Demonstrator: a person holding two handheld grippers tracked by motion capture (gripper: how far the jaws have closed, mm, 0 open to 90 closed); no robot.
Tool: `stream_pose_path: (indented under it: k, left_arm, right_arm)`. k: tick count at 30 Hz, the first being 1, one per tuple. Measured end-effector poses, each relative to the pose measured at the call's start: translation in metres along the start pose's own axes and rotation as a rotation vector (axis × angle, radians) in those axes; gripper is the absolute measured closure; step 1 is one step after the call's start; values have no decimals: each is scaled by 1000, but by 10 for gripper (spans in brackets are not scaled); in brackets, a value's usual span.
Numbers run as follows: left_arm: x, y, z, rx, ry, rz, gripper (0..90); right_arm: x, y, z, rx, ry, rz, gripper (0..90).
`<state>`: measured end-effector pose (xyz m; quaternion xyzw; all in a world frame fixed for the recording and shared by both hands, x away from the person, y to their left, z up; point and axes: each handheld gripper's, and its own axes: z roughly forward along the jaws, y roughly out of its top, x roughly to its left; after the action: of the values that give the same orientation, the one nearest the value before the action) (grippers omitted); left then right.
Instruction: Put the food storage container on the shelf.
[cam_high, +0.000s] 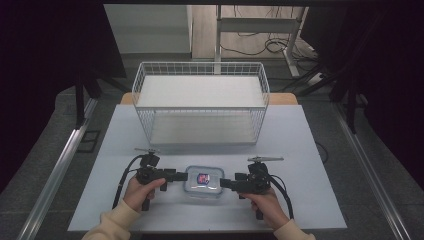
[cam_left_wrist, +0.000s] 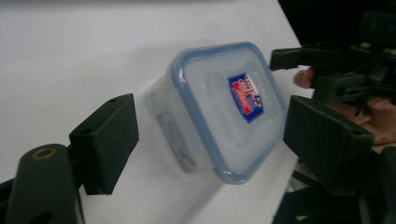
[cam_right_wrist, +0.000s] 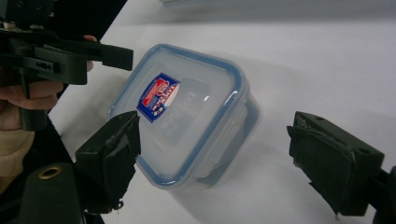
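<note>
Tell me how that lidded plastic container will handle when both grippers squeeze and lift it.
The container looks like rigid clear plastic, so it should hold its shape. Its smooth walls may slip against the pads. It sits flat on the table, so it will probably slide rather than roll or tip. The left gripper and right gripper flank it, jaws open.

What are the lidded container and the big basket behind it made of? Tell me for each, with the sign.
Lidded container: looks like clear, glossy plastic; the walls are see-through, the lid is frosted with a blue rim and a printed sticker. Basket: seems to be white coated metal wire; thin rods form an open grid, with flat white panels inside whose material is unclear.
</note>
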<state>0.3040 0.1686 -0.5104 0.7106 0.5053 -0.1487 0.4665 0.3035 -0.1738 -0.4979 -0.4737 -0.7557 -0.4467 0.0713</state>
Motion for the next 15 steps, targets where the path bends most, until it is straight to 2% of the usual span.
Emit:
stream_pose_path:
  k: [8,11,13,14,15]
  left_arm:
    - [10,-1,16,74,-33,-35,168]
    - [12,-2,19,77,-50,-46,171]
    - [15,-3,21,80,-80,-73,175]
    - [17,-4,22,85,-83,-81,175]
    - [17,-5,23,86,-68,-74,184]
  right_arm:
    - [1,-2,9,26,7,13,170]
    - [1,-2,12,31,9,14,171]
    - [1,-2,13,33,14,18,171]
    - [0,-2,14,34,17,22,172]
    - [0,-2,15,36,21,26,173]
